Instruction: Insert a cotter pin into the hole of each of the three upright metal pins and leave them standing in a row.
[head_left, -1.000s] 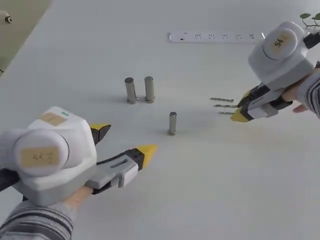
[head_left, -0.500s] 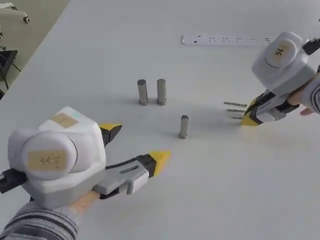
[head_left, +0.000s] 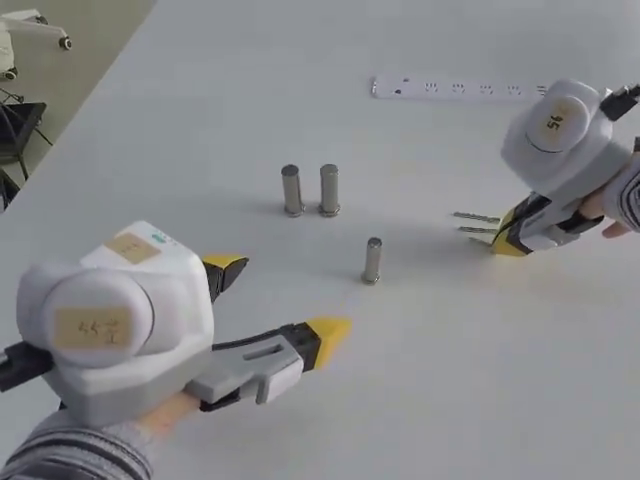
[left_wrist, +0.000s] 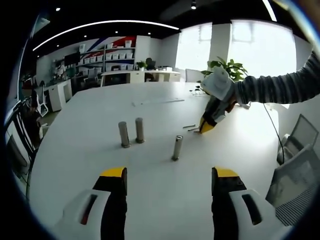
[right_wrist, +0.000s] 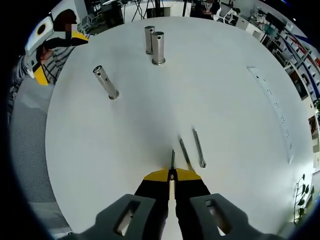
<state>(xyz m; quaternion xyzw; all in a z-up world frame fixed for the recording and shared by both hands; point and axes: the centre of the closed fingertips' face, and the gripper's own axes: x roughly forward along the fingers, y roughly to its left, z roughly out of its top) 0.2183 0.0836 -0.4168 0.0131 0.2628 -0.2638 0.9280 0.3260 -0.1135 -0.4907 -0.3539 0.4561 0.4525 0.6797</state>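
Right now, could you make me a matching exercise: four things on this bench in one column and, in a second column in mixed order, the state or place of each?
Column one
1. left gripper
2. right gripper
3. single metal pin
4. power strip

Column two
A. shut on a cotter pin
B. lying flat at the far side of the table
C. open, holding nothing
D. upright, apart from the other two metal pins

Right pairs: 1-C, 2-A, 3-D, 4-B.

Left claw (head_left: 278, 298) spread wide; right claw (right_wrist: 171, 174) pinching a cotter pin (right_wrist: 172, 158)
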